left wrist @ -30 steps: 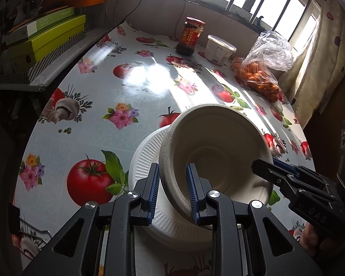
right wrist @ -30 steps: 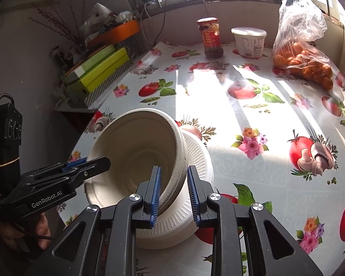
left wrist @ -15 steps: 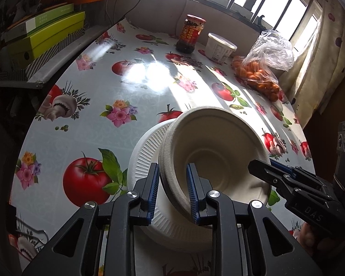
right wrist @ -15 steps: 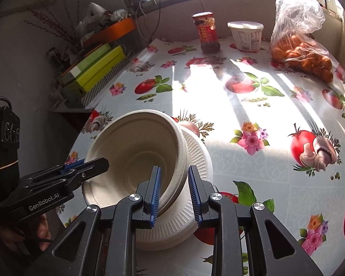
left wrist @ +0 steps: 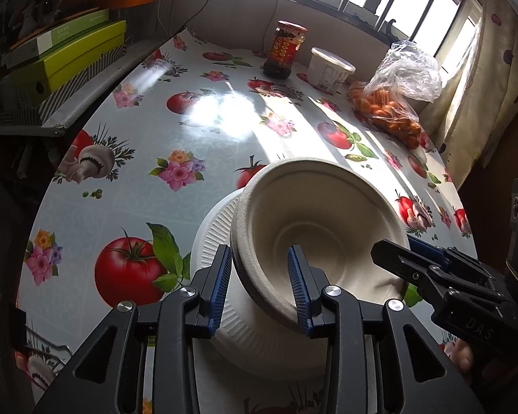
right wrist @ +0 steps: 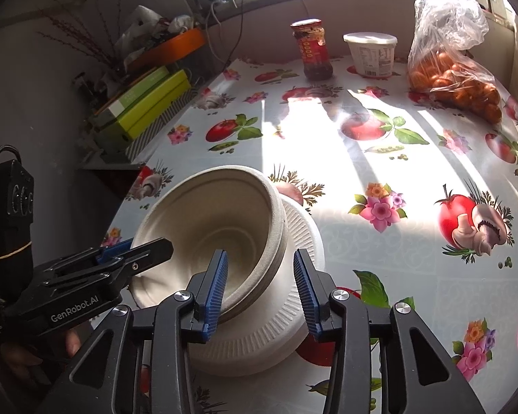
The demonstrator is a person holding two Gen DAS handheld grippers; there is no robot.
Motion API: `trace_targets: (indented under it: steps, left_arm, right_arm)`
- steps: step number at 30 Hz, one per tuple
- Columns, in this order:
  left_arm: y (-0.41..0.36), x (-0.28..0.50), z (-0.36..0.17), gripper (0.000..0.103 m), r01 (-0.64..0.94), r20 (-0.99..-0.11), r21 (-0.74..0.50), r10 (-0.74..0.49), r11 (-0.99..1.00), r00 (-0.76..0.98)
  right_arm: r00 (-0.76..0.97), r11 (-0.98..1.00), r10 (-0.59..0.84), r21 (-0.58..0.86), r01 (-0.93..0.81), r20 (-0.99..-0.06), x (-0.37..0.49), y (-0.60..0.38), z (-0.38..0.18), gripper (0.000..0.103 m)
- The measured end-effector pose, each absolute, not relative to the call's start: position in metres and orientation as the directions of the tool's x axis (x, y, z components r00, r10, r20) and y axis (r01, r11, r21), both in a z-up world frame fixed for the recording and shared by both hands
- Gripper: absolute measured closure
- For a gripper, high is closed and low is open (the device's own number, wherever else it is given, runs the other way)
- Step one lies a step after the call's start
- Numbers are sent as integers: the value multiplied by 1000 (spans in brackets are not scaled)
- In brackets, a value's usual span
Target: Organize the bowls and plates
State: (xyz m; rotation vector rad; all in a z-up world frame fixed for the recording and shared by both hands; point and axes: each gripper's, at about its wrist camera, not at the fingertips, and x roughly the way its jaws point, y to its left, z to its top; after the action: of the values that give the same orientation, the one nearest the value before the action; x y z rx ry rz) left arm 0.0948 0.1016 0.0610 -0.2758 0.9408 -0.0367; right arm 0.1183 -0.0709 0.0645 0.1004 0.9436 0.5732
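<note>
1. Left tongs (left wrist: 259, 288): the near-left rim of the beige bowl (left wrist: 328, 227) sits between the blue pads, but the jaws are opening and gaps can be seen on both sides, so the rim isn't really pinched anymore.
2. The bowl is seated, tilted, on the white ribbed plate (left wrist: 214, 238), which is sat on the table (left wrist: 121, 186) with the tomato-print cloth. The plate's ribbed edge peeks out on the bowl's left in the left wrist view.
3. Right tongs (right wrist: 260, 288): same deal on the opposite rim. The jaws are opening, and the bowl's edge (right wrist: 276, 241) is straddled but not pressed.
4. The relation that matters: the bowl is flanked by both tongs, one on each side, with its rim right in each gap, so neither hand is clearly nearer. Probably a straight pull-back is needed so the rim doesn't get snagged and the bowl tipped off the plate.
</note>
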Motion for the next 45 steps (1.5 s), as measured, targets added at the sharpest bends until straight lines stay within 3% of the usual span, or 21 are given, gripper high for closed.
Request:
trace_targets:
  steps: [9, 34, 45]
  left_arm:
    - [101, 94, 63, 60, -94, -792, -241, -139, 966, 594]
    - [79, 36, 88, 60, -73, -716, -201, -96, 977, 691]
    - [69, 6, 65, 60, -74, -730, -172, -77, 982, 679]
  right_arm:
    - [460, 847, 510, 333, -414, -726, 116, -76, 67, 61]
    - [542, 847, 519, 315, -427, -661, 68, -109, 81, 56]
    - [591, 861, 486, 237, -451, -644, 33, -121, 69, 56]
